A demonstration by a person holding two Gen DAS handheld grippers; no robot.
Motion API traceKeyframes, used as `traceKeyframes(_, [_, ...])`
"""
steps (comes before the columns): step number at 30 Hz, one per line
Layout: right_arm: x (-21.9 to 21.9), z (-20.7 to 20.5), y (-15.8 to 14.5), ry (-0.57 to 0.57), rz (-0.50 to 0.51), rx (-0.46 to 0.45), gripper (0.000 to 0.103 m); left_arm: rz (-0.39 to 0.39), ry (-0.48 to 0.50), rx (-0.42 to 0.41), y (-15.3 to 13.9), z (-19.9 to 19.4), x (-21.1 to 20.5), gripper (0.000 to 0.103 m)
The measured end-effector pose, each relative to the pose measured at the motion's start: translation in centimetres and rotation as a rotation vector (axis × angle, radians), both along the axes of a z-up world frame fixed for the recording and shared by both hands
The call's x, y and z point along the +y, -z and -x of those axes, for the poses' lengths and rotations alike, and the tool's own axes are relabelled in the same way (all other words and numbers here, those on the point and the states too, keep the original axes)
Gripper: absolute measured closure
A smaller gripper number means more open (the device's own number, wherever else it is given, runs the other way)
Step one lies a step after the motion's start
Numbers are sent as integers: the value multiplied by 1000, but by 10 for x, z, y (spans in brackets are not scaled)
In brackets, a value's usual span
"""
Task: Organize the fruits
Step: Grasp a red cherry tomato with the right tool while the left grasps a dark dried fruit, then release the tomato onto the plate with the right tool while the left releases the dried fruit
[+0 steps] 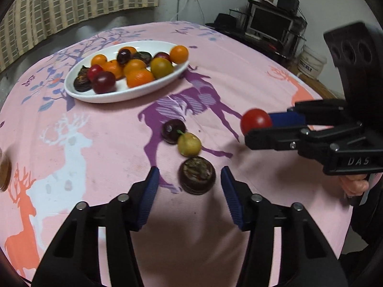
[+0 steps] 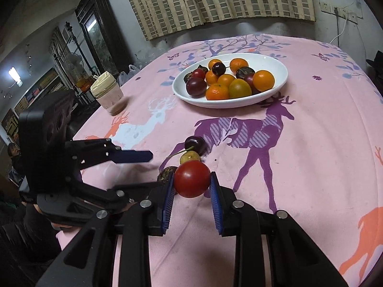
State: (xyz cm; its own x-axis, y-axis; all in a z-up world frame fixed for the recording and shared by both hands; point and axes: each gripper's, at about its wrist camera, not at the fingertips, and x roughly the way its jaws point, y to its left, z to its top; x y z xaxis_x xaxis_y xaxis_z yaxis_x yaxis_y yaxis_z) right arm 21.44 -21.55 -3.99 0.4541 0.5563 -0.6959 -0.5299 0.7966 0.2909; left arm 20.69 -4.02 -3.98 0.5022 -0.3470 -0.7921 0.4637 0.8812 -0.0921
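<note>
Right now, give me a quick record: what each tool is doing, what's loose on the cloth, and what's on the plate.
right tool: shut on red tomato, held above the cloth
left tool: open, empty, dark brown fruit lying between its fingers
loose on cloth: dark cherry, yellow-green fruit touching it, dark brown fruit nearest the left tool
plate: white, oval, holds a pile of orange, dark red and dark fruits
jar: lidded, beside the plate at the cloth's edge
</note>
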Motion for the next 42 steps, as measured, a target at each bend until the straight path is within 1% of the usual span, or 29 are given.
traceKeyframes(2, [0,-2,2,4,2,4,74,-23,2,7,5,1,-6,55])
traceKeyframes(3, [0,-2,2,6,3,6,74,-35,-3,7,7,0,-8,57])
traceKeyframes(6, [0,-2,2,8,3,6,74,-30,0,15,10,-1,-9,61])
traceKeyframes(9, [0,-3,2,8,7,5,74,-43,10,36,16,-3,-15,64])
traceKeyframes(12, [0,-3,3,12,9,6,74,-63,15,19,17,-1,-19,65])
traceKeyframes(18, [0,-4,6,15,23,10,74,-26,8,32,15,0,-15,65])
traceKeyframes(22, [2,-5,9,17,36,14,74,-8,16,9,8,9,-13,65])
traceKeyframes(23, [2,-4,9,17,39,14,74,2,15,1,5,12,-12,65])
traceKeyframes(26, [4,-5,11,11,48,13,74,66,9,-8,-6,16,-2,66])
traceKeyframes(29, [8,-9,12,9,49,19,74,97,-12,-17,-18,10,6,65])
traceKeyframes(31, [11,-11,10,11,59,4,74,99,-26,-24,-28,-1,12,65])
traceKeyframes(33, [14,-16,3,14,63,-21,74,71,-58,-52,-36,-13,16,66])
traceKeyframes(36, [16,-32,-14,37,27,-77,74,45,-125,-96,-52,-43,22,65])
traceKeyframes(37, [15,-42,-22,57,-2,-107,74,48,-145,-107,-57,-53,24,66])
traceKeyframes(40, [14,-76,-38,129,-29,-178,74,79,-239,-153,-75,-96,33,66])
traceKeyframes(42, [14,-102,-44,169,-51,-208,74,86,-290,-168,-80,-123,38,66])
